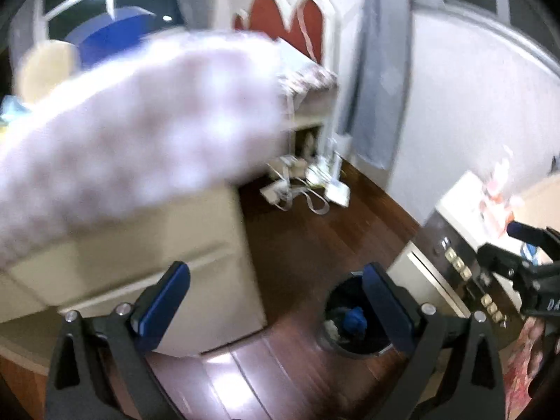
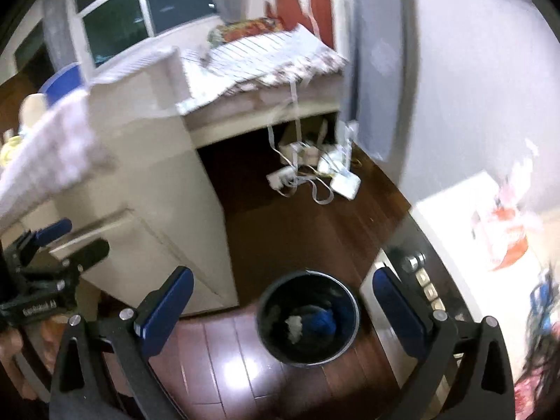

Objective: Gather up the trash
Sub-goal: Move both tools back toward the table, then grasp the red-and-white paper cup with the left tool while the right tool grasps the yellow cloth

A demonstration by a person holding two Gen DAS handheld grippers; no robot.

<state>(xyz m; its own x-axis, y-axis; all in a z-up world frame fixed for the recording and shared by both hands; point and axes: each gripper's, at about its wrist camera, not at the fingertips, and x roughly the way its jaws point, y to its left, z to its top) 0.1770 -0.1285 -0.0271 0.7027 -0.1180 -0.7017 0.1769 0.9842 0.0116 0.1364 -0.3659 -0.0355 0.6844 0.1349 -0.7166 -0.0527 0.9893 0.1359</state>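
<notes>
A round black trash bin (image 2: 308, 316) stands on the dark wood floor, holding white crumpled paper (image 2: 294, 327) and something blue (image 2: 325, 322). It also shows in the left wrist view (image 1: 344, 318), partly behind a finger. My right gripper (image 2: 281, 308) is open and empty, hovering above the bin. My left gripper (image 1: 276, 304) is open and empty, to the left of the bin. The right gripper also appears in the left wrist view (image 1: 518, 248), and the left gripper in the right wrist view (image 2: 66, 241).
A cream cabinet (image 2: 147, 182) stands left of the bin. An appliance with buttons (image 2: 427, 287) stands to its right, with a red and white bag (image 2: 507, 238) on top. Cables and white adapters (image 2: 315, 175) lie on the floor under a bed (image 2: 266, 59). A blurred white cloth (image 1: 140, 133) hangs at the left.
</notes>
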